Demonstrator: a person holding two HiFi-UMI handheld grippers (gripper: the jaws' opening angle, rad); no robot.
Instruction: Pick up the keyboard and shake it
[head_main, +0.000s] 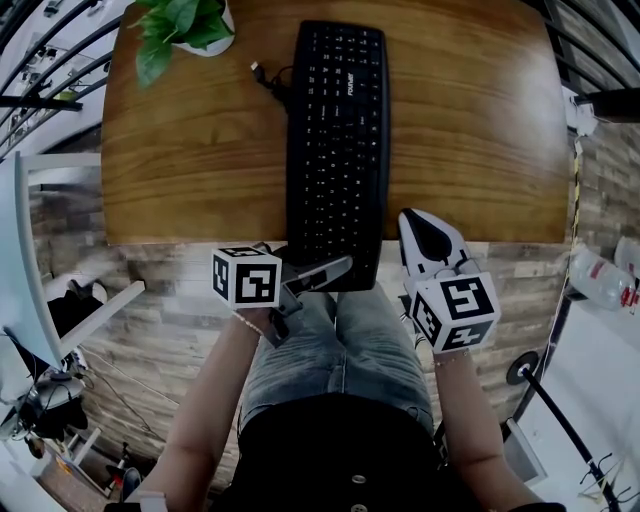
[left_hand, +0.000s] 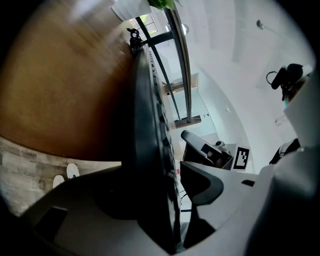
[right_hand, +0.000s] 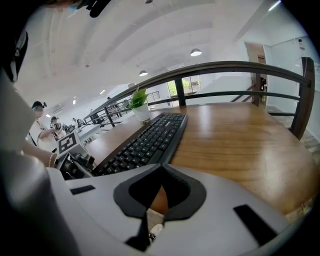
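Presently on the bench (head_main: 470, 130): keyboard (head_main: 337, 140), black, lying flat, long axis running away from me, near end jutting past the bench's front edge above my lap.
Left claw (head_main: 335, 270): wide, astride the keyboard's near left corner; one jaw lies under the base, the other stands just off the key face with a sliver of light between. I judge it not yet clamped.
Right claw (head_main: 415, 228): closed on itself, empty, tip at the bench's front edge just beside the keyboard's right side, apart from it as far as I can tell.
Left hand pose: forearm comes in from my left, claw turned sideways across my lap, pointing only slightly downward.
Right hand pose: claw points ahead and down toward the bench edge.
Done: Left claw placed round the keyboard, nothing more.
Outstanding: closing on the keyboard, lifting it clear, shaking it; none begun, by my reading.
Also entered: potted plant (head_main: 185, 25) and cable (head_main: 268, 80), far left of the bench.
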